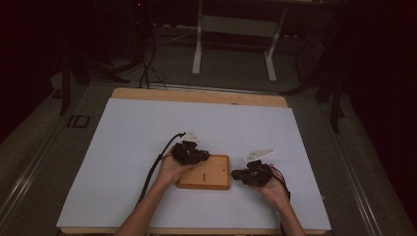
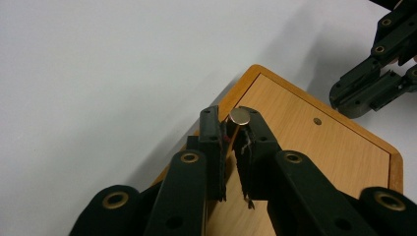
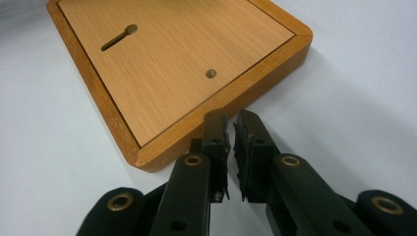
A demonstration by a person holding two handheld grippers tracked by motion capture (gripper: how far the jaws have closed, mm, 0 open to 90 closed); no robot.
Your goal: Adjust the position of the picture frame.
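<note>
Black jaws of the left gripper (image 2: 235, 129) pinch a small metal pin (image 2: 239, 116) near their tips, its round head standing just above them; a narrow gap shows lower down, so the grasp looks light. It hangs over the near-left corner of the wooden box (image 1: 205, 172), which lies on the white sheet (image 1: 128, 147) toward the near side of the table. On the box lid are a keyhole slot (image 3: 119, 37) and a small round hole (image 3: 211, 73). At the box's right edge the right gripper (image 3: 231, 129) is nearly clenched with nothing between its jaws, its tips just beside the wood. Risk, as I judge it: with so slight a hold, the pin could tilt or slip out before it meets the hole, and the unbraced box could slide on the sheet.
</note>
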